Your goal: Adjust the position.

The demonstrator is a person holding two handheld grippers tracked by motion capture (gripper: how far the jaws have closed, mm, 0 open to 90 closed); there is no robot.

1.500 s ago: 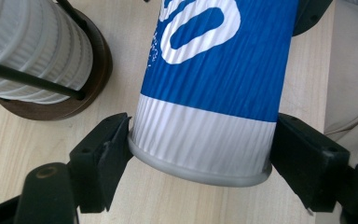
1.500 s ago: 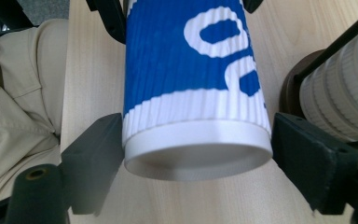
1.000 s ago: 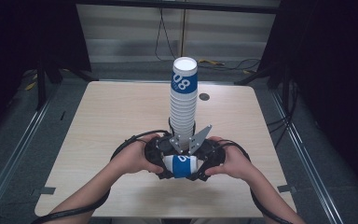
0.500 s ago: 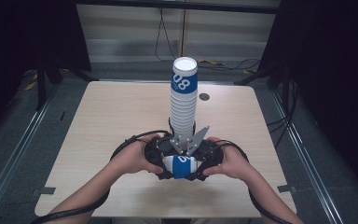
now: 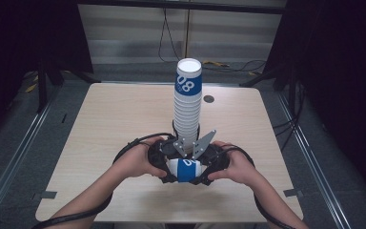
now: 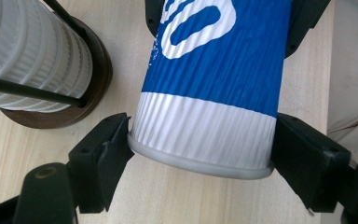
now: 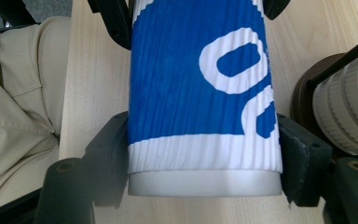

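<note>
Blue-and-white cup (image 5: 186,170) lies sideways above the table's (image 5: 100,119) near edge, clamped at each end by left gripper (image 6: 200,154) and right gripper (image 7: 204,163); excess squeeze would likely crumple it against the stack (image 5: 187,107).

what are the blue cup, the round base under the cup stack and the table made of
Blue cup: likely paper, matte, with a ribbed outer wall and smooth white rim.
Round base: looks like dark-stained wood with a slight sheen, though plastic is possible.
Table: pale wood-grain top, probably laminate or veneer, matte.
</note>
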